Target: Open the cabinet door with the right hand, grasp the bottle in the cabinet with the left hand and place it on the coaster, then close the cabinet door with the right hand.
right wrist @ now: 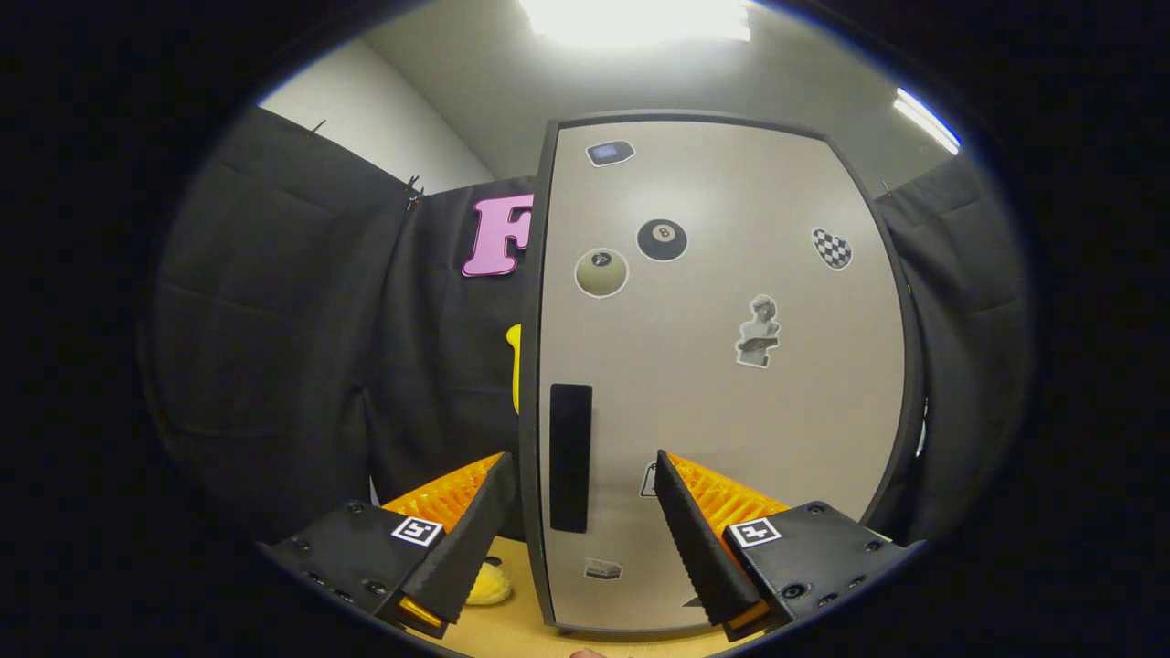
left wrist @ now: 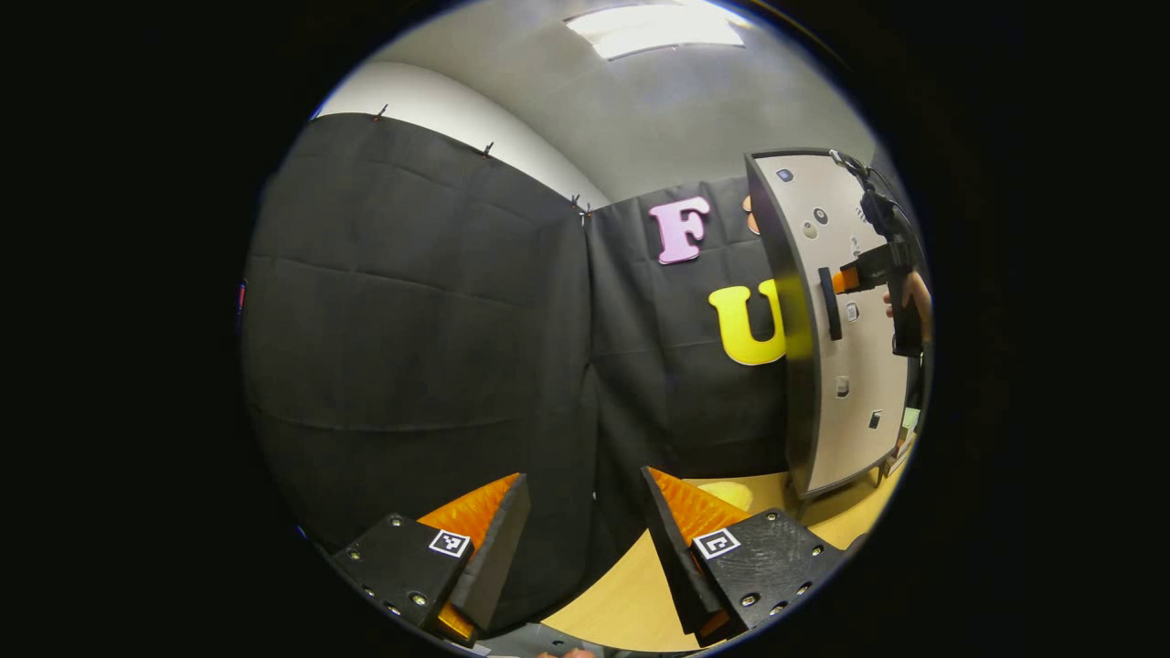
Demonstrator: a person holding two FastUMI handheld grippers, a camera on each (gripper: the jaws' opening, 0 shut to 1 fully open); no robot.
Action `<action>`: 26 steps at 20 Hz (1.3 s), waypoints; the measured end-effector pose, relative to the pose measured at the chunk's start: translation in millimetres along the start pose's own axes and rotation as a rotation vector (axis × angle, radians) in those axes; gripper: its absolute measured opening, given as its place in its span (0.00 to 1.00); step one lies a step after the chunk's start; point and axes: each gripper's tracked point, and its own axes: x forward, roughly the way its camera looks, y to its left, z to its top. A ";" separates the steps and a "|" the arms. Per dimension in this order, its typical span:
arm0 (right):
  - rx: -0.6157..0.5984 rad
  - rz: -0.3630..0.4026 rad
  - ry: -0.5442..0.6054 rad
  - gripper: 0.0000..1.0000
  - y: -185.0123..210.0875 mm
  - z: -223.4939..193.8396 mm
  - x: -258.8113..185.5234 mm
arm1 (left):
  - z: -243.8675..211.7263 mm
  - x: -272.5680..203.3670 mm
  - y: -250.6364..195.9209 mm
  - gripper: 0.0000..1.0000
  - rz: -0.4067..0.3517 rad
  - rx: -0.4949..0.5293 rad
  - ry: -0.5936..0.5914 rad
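Note:
A tall cabinet stands on the wooden table, and its pale door point(right wrist: 722, 402) with several stickers is closed, hiding the inside. A black vertical handle point(right wrist: 570, 457) runs along the door's left edge. My right gripper point(right wrist: 583, 457) is open close in front of that handle, with one finger on each side and no contact that I can see. In the left gripper view the cabinet point(left wrist: 855, 366) is at the far right, and the right gripper point(left wrist: 841, 281), held by a hand, points at the handle point(left wrist: 829, 303). My left gripper point(left wrist: 585, 477) is open and holds nothing. A yellow coaster point(left wrist: 728, 494) lies left of the cabinet.
The black cloth wall point(left wrist: 420, 329) hangs behind and to the left of the cabinet. Bare wooden tabletop point(left wrist: 622, 594) stretches between my left gripper and the cabinet's base. The coaster point(right wrist: 487, 585) sits by the cabinet's lower left corner.

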 end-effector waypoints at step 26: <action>0.029 0.018 0.185 0.20 13.6 -28.5 33.2 | -8.3 21.6 -19.7 0.70 -0.093 -0.020 -0.006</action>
